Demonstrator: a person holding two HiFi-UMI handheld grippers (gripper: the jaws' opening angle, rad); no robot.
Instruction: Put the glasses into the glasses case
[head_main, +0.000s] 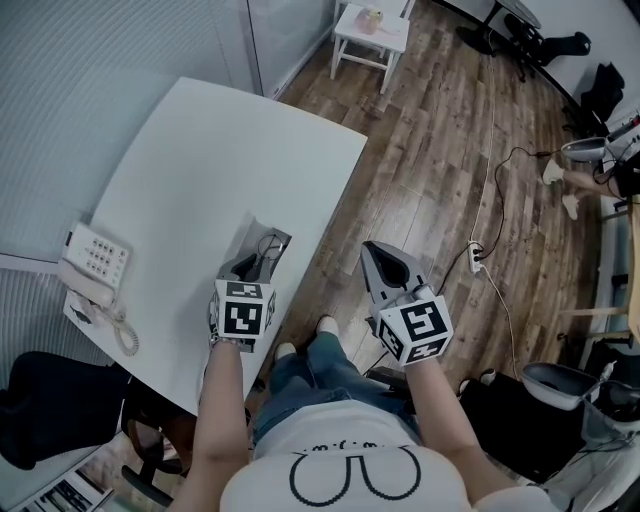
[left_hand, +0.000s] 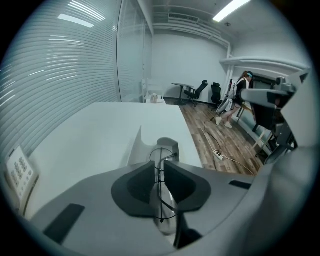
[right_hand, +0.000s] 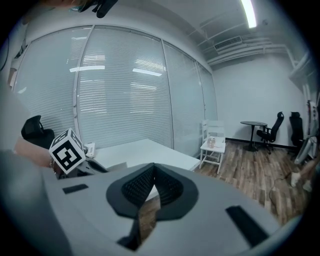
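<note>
The glasses (left_hand: 161, 189) have a thin dark wire frame with rounded clear lenses. They stand on edge in the open grey case (left_hand: 168, 146), whose pale lid (left_hand: 134, 149) is raised. The case sits on the white table (head_main: 200, 170), close to its right edge and toward the near corner. The left gripper (left_hand: 159, 167) has its fingers a little apart, with the frame in the narrow gap between them. The right gripper (right_hand: 152, 172) is off the table over the wooden floor (head_main: 430, 190), its fingers closed together on nothing.
</note>
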